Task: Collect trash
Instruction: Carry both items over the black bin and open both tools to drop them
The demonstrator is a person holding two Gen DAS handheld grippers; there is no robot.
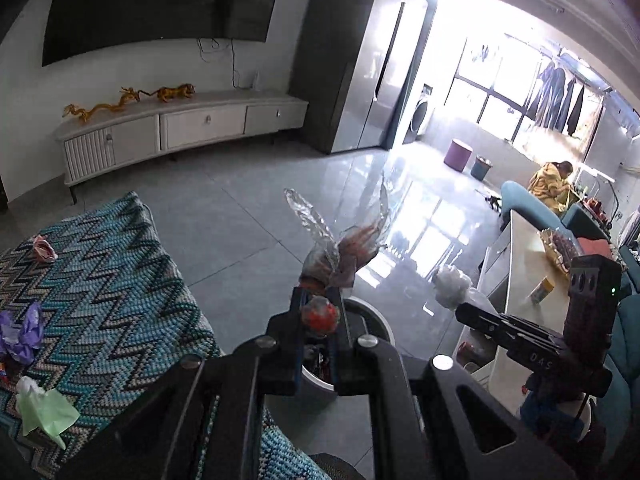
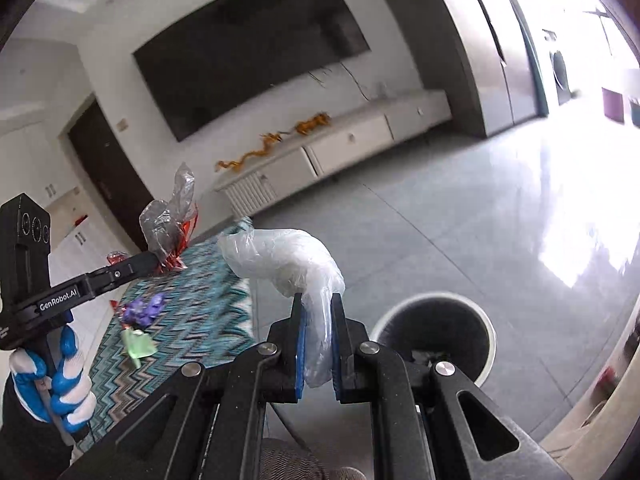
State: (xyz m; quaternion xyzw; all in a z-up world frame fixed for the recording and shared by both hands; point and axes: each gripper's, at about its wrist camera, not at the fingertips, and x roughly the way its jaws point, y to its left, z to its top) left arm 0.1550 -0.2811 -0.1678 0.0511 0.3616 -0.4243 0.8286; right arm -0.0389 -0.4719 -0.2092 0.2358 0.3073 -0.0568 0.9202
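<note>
Left wrist: the left tool (image 1: pixel 318 312) is nearly closed, pinching a red-and-clear wrapper (image 1: pixel 340 248) above the bin (image 1: pixel 372 316). To its right, the right tool (image 1: pixel 466 306) grips a white bag (image 1: pixel 452 282).

Right wrist: the right tool (image 2: pixel 318 320) clamps the bag (image 2: pixel 288 260), bin (image 2: pixel 436 336) just right. A gloved hand (image 2: pixel 60 384) holds the left tool (image 2: pixel 156 258), marked "GenRobot.AI".

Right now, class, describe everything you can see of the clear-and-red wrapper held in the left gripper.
The clear-and-red wrapper is crinkled, glossy film, transparent with red-orange print, twisted at its base. It fans upward into two pointed flaps. The left gripper is shut on its lower end, holding it in the air above the white bin. Nothing else touches it.
</note>
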